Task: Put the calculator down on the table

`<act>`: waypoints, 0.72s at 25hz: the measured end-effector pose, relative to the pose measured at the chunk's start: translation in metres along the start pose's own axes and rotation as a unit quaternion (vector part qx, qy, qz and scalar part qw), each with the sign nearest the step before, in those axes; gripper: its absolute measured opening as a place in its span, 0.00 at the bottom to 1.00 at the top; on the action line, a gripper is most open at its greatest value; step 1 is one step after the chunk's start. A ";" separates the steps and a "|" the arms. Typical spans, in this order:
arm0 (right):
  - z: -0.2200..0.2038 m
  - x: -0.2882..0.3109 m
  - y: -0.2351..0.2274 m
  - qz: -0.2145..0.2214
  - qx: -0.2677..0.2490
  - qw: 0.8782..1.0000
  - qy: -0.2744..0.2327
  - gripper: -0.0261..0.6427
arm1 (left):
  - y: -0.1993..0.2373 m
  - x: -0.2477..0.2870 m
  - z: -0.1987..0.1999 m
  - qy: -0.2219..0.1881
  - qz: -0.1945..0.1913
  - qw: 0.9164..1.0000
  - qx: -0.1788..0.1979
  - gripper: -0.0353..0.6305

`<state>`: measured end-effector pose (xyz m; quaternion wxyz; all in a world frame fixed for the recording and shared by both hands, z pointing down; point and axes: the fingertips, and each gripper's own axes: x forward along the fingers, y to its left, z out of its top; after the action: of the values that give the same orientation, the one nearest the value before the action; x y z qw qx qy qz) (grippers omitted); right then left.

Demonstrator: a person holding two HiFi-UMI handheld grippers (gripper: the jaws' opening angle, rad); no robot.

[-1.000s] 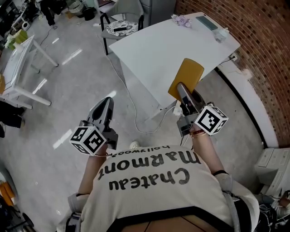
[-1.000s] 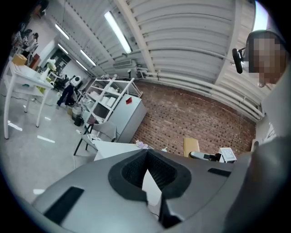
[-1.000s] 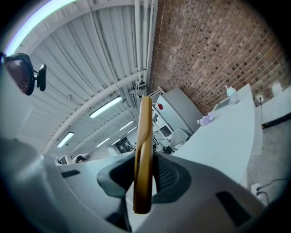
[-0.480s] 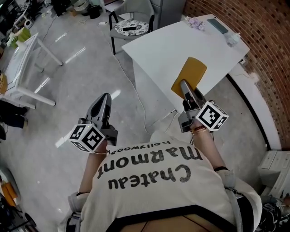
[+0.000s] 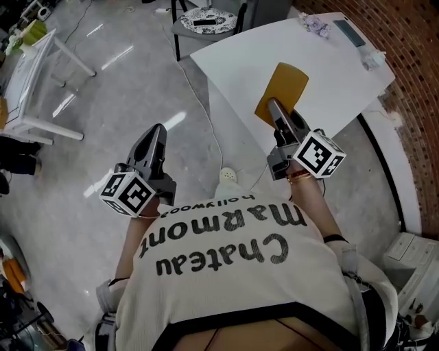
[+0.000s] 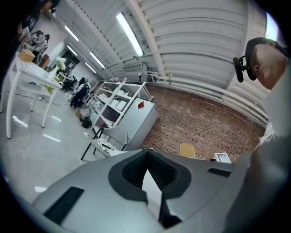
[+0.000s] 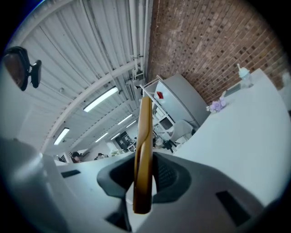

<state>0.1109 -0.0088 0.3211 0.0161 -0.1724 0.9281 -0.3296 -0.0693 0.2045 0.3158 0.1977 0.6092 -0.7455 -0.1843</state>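
A flat mustard-yellow calculator [image 5: 281,92] stands on edge in my right gripper [image 5: 276,110], which is shut on its lower end. In the head view it hangs over the near edge of the white table [image 5: 329,75]. In the right gripper view the calculator [image 7: 144,136] rises as a thin upright slab between the jaws of the right gripper [image 7: 145,175], with the table [image 7: 236,136] stretching away to the right. My left gripper [image 5: 157,131] is out over the floor to the left of the table, shut and holding nothing; in its own view the left gripper [image 6: 147,154] shows only a narrow slit behind the tips.
The table's far end holds purple flowers [image 5: 315,24], a flat grey-green item [image 5: 350,32] and a small white object [image 5: 374,58]. A chair [image 5: 209,19] stands behind the table. A cable [image 5: 206,116] and white plug [image 5: 228,176] lie on the floor. A brick wall [image 5: 418,41] runs along the right.
Both grippers have moved forward toward the table. The calculator now reaches further over the table's near edge. Both grips look unchanged.
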 end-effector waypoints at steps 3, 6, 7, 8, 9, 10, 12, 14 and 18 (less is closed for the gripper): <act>0.008 0.023 -0.006 0.001 -0.039 0.999 0.009 0.17 | 0.007 0.022 0.010 0.001 -0.002 1.000 -0.001 0.06; 0.012 0.044 -0.017 -0.001 -0.044 0.999 0.019 0.17 | 0.018 0.048 0.010 0.015 0.005 1.000 0.004 0.06; 0.013 0.050 -0.021 -0.002 -0.041 0.999 0.021 0.17 | 0.021 0.057 0.009 0.026 0.010 1.000 0.014 0.06; 0.014 0.054 -0.027 -0.004 -0.040 0.999 0.023 0.17 | 0.024 0.067 0.007 0.037 0.015 0.999 0.026 0.06; 0.017 0.058 -0.033 -0.009 -0.040 0.999 0.023 0.17 | 0.026 0.077 0.007 0.046 0.018 0.998 0.037 0.06; 0.020 0.061 -0.041 -0.015 -0.038 0.999 0.022 0.17 | 0.028 0.087 0.006 0.053 0.019 0.997 0.043 0.06; 0.027 0.067 -0.060 -0.028 -0.026 0.999 0.019 0.17 | 0.027 0.107 0.005 0.059 0.009 0.997 0.038 0.06; 0.033 0.071 -0.081 -0.045 -0.008 0.999 0.018 0.17 | 0.027 0.125 0.004 0.060 -0.001 0.998 0.023 0.06; 0.040 0.082 -0.122 -0.079 0.037 0.996 0.018 0.17 | 0.032 0.158 0.001 0.078 0.008 0.995 0.060 0.06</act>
<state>0.0771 -0.1486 0.3719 -0.0206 -0.2379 0.8989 -0.3672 -0.1248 0.0554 0.3422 0.2199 0.6266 -0.7422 -0.0902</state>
